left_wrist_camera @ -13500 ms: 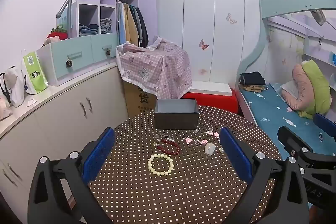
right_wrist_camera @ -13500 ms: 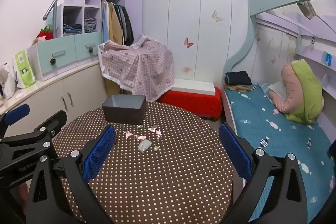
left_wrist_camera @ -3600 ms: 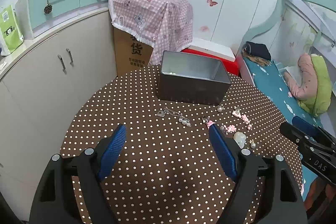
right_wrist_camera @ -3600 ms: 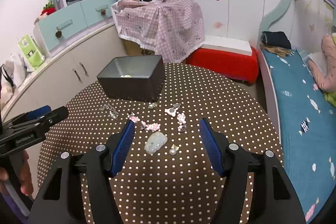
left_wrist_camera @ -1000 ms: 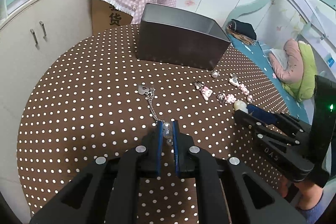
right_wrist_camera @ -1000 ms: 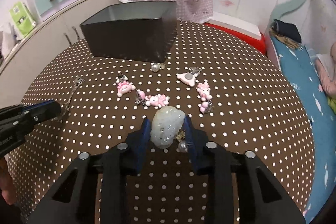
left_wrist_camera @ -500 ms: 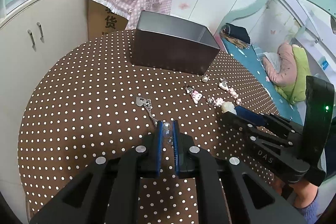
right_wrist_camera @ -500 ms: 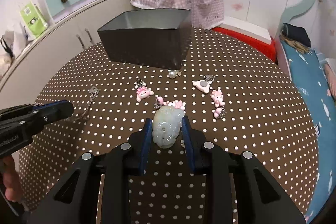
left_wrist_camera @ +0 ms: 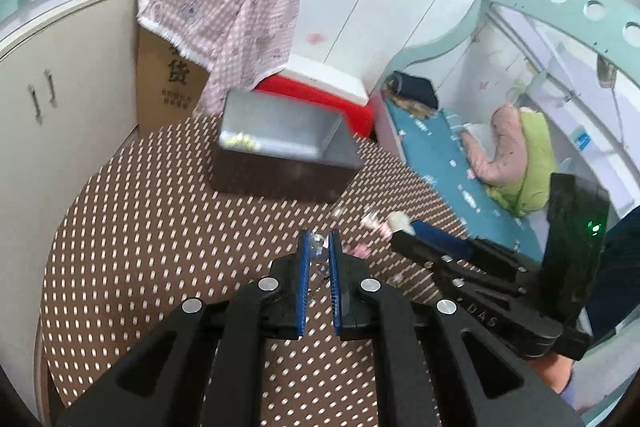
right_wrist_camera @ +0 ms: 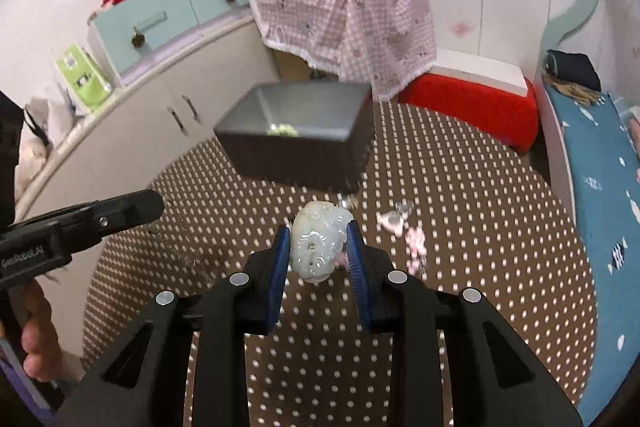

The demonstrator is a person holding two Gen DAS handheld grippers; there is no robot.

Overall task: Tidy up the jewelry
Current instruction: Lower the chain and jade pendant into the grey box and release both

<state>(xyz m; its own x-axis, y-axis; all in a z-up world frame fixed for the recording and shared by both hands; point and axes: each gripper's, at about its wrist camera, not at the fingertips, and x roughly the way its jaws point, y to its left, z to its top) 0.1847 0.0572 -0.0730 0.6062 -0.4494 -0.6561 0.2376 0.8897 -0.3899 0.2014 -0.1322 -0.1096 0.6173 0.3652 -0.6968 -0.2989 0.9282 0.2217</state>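
Jaws clamped — left gripper (left_wrist_camera: 318,241) on chain (left_wrist_camera: 318,247), right gripper (right_wrist_camera: 319,235) on jade pendant (right_wrist_camera: 318,241).

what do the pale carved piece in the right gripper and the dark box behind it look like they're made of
Pale carved pendant: probably jade or a similar stone, possibly resin; milky green-white, translucent, glossy highlights on the carved relief.
Dark box: likely metal, perhaps tin; thin straight walls, dark matte outside, dull grey sheen inside. Motion blur leaves this open.
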